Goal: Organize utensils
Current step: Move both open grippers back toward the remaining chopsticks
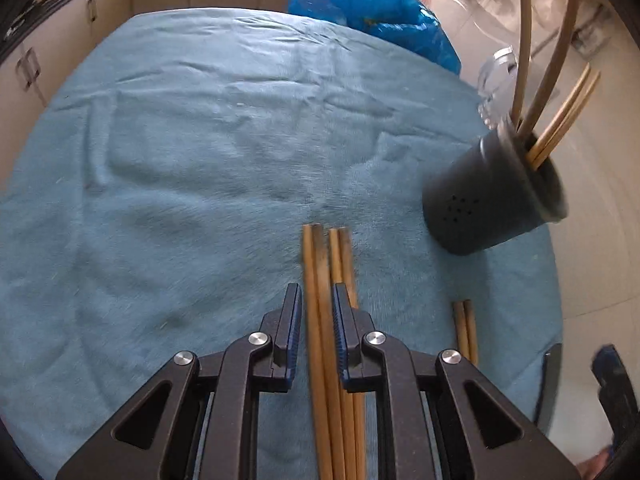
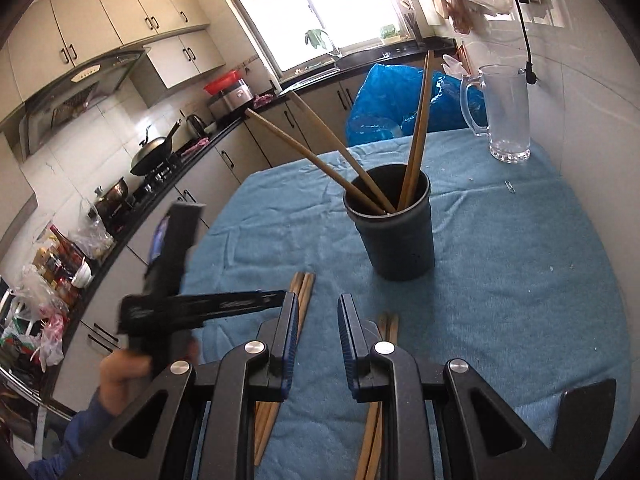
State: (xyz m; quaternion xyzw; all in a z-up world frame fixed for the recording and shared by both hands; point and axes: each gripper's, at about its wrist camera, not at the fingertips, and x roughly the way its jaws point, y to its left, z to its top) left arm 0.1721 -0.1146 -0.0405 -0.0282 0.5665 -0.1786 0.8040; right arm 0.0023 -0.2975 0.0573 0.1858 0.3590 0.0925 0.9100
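A dark utensil cup (image 2: 394, 232) stands on the blue towel (image 2: 500, 248) and holds several wooden chopsticks (image 2: 416, 140). The cup also shows at the right of the left wrist view (image 1: 492, 200). My left gripper (image 1: 316, 292) is open, its fingers either side of a bundle of wooden chopsticks (image 1: 320, 280) lying on the towel. Another pair (image 1: 466, 328) lies to the right. My right gripper (image 2: 318, 304) is open and empty, above the towel between two chopstick groups (image 2: 304, 292) (image 2: 388, 328), in front of the cup. The left gripper's fingers (image 2: 208, 304) appear at the left of the right wrist view.
A clear glass pitcher (image 2: 504, 112) stands at the table's far right corner by the wall. A blue plastic bag (image 2: 400, 100) sits behind the table. Kitchen counters with a wok (image 2: 154, 156) and bottles run along the left.
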